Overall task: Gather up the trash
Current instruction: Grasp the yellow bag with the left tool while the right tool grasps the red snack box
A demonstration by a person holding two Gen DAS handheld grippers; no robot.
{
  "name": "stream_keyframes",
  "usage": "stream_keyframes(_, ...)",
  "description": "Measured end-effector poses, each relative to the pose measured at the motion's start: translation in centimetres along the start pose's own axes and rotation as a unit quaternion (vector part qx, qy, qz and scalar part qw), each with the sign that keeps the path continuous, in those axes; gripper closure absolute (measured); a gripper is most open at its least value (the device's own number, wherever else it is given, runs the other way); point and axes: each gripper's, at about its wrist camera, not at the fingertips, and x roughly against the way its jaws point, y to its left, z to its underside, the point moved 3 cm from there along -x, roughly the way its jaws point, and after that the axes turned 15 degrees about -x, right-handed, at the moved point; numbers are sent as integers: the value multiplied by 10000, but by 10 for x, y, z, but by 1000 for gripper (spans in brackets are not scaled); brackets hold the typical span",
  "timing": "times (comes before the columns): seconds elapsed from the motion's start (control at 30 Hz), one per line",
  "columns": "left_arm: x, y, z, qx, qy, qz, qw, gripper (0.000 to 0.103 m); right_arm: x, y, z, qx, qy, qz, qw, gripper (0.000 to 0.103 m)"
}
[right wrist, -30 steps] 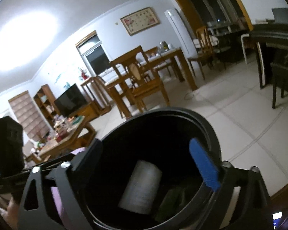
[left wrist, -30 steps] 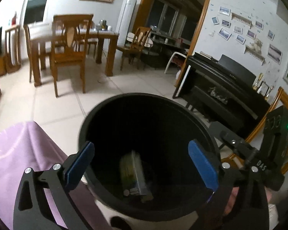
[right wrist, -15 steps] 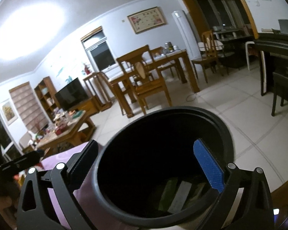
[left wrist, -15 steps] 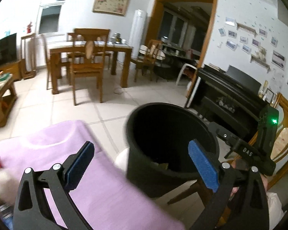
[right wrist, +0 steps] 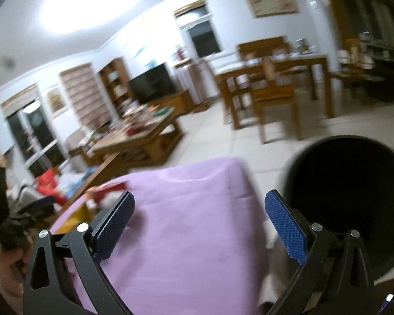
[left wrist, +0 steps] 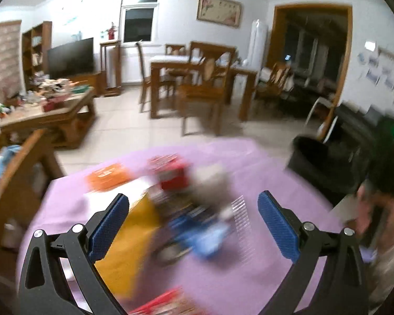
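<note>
Several blurred pieces of trash (left wrist: 197, 210) lie in a heap on the purple tablecloth (left wrist: 262, 270), directly ahead of and between the fingers of the left gripper (left wrist: 194, 225); motion blur hides what most of them are. Within the heap, a red box (left wrist: 174, 176) sits beyond the fingertips, a blue wrapper (left wrist: 202, 236) lies between the two pads, and a yellow-orange sheet (left wrist: 128, 239) lies just inside the left finger. An orange packet (left wrist: 107, 176) rests farther out, past the left fingertip. The left gripper's fingers are spread wide and grip nothing. The black trash bin (left wrist: 317, 168) stands off the table edge, beyond and outboard of the right finger in the left wrist view. The right gripper (right wrist: 199, 225) is likewise spread wide and empty, positioned over a bare part of the same tablecloth (right wrist: 186, 231). From that camera the bin's open mouth (right wrist: 346, 197) sits just outside the right finger, its interior too dark to read. A wooden coffee table (right wrist: 139, 136) stands beyond the left fingertip, and a dining table with chairs (right wrist: 270, 86) stands farther back.
</note>
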Motion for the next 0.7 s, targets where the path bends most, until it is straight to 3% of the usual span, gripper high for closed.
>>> stream_keyframes(0.17, -15, 24, 33, -288, 563, -193, 9978, 7, -65, 93, 1, 242, 909, -435, 9946, 5)
stream_keyframes(0.33, -30, 37, 52, -406, 800, -123, 9959, 23, -142, 177, 0, 730, 1685, -156, 9829, 5)
stream_keyframes(0.4, -38, 44, 58, -350, 915, -31, 9952, 31, -172, 196, 0, 831, 2013, 46, 9760, 5)
stream_keyframes(0.53, -42, 45, 63, -406, 905, -40, 9951, 33, -234, 216, 16, 990, 2704, 637, 9555, 5)
stream_keyframes(0.6, -40, 45, 64, -426, 886, -59, 9951, 37, -256, 213, 26, 844, 3112, 737, 9437, 12)
stream_keyframes(0.63, -40, 46, 65, -409, 863, -37, 9954, 38, -264, 212, 31, 831, 3264, 812, 9381, 20)
stream_keyframes(0.67, -39, 47, 65, -398, 836, -27, 9957, 40, -268, 211, 35, 876, 3336, 867, 9346, 28)
stream_keyframes(0.7, -38, 48, 66, -393, 802, -33, 9960, 42, -270, 212, 38, 958, 3358, 889, 9328, 30)
